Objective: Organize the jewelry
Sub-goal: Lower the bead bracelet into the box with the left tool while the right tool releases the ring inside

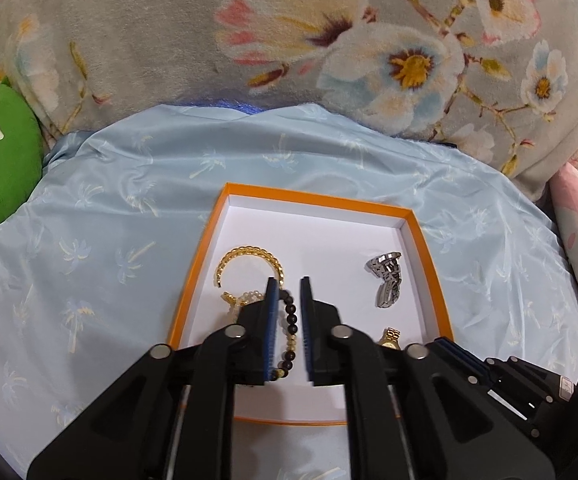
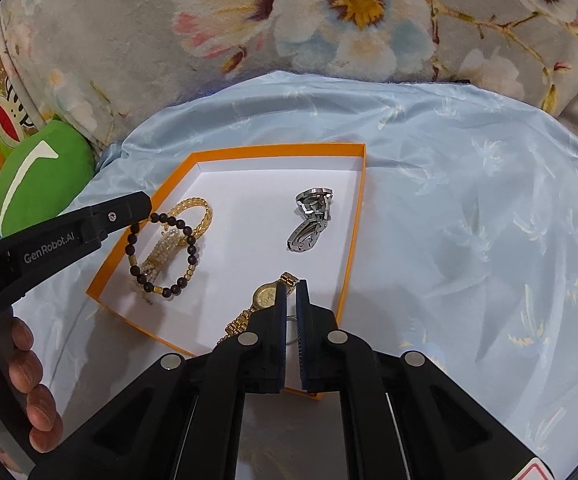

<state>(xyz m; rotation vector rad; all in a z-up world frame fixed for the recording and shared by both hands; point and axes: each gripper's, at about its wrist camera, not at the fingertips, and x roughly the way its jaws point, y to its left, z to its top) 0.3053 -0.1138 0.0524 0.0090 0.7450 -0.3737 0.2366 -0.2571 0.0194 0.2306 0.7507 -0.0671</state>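
Right wrist view: I see the orange tray (image 2: 353, 216) on blue cloth (image 2: 469, 200) holding a dark bead bracelet (image 2: 191, 240), a gold bangle (image 2: 205, 208), a silver watch (image 2: 313, 216) and a gold watch (image 2: 267, 294). Gold watch's band runs from tray centre toward the near rim. Right gripper (image 2: 291, 292) pressed nearly together beside its dial; what it pinches, I cannot tell. Left gripper (image 1: 287, 288) slightly spread, beads between, pads not pressing.
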